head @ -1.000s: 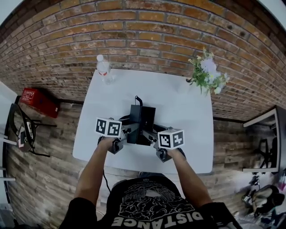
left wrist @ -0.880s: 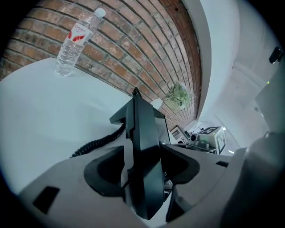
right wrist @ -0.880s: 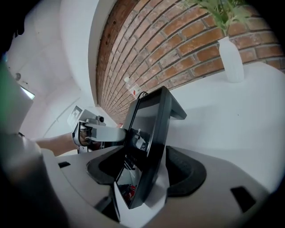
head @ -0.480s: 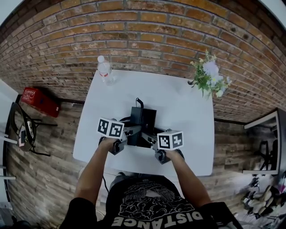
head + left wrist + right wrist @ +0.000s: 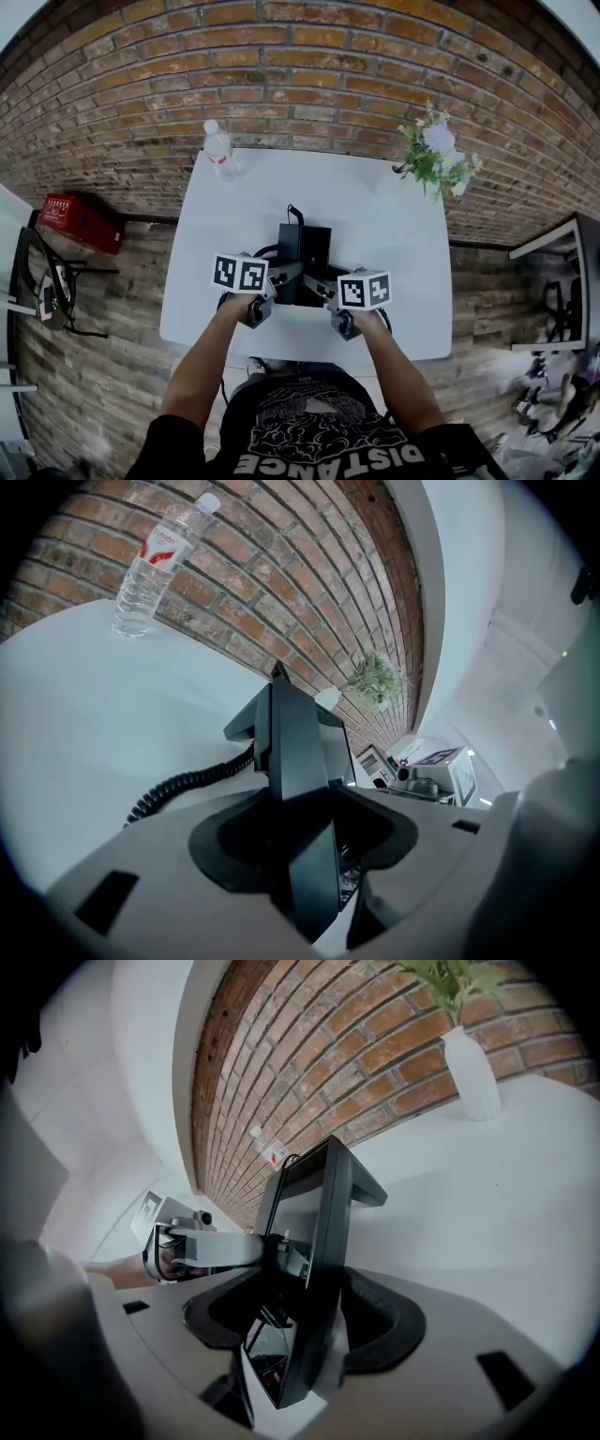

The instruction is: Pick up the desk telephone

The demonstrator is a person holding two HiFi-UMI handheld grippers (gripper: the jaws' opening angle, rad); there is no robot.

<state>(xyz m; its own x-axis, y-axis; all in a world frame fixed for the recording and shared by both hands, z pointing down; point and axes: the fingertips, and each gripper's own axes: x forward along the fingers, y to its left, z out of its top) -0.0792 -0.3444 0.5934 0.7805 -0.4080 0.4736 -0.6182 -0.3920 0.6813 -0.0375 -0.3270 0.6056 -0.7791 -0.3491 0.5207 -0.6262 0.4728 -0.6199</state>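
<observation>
A black desk telephone stands in the middle of the white table, its screen end raised toward the brick wall. My left gripper is at its left edge and my right gripper at its right edge. In the left gripper view the phone's edge runs between the jaws, which are closing, and a coiled cord trails left. In the right gripper view the phone's other edge sits between that gripper's jaws. Whether they press on it is hidden. The left gripper shows beyond the phone.
A water bottle stands at the table's far left corner. A white vase of flowers stands at the far right corner. The brick wall runs behind the table. On the wooden floor to the left are a red box and a chair.
Both grippers stay at the phone's two sides. The phone rests in the same place on the table. The head view has shifted slightly.
</observation>
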